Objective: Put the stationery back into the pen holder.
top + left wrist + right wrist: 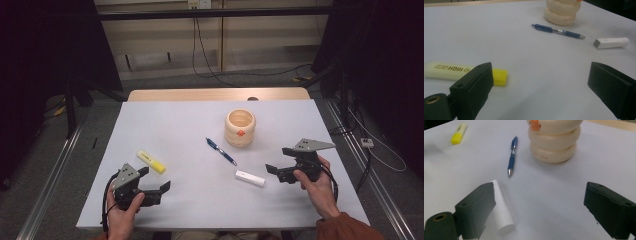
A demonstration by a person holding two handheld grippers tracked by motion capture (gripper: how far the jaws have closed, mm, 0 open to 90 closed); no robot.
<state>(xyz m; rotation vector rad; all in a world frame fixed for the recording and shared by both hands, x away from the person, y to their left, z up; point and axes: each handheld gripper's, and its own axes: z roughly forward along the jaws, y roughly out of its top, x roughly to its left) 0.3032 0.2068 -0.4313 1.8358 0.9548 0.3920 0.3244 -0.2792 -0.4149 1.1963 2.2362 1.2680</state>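
Observation:
On the white table [175, 120] lie a yellow highlighter [151, 161], a blue pen [221, 151] and a short white stick [249, 178]. A cream ribbed holder [240, 128] with an orange dot stands upright behind the pen. My left gripper [156, 179] is open and empty at the front left, just right of the highlighter [449, 70]. My right gripper [277, 160] is open and empty at the right, with the white stick [504, 212] beside its left jaw. The pen [512, 156] and holder [554, 142] lie ahead of it.
A wooden table edge [215, 94] runs behind the white top. Cables [210, 70] trail over the floor beyond, and dark screens stand at both sides. Bare tabletop lies between the two grippers [539, 85].

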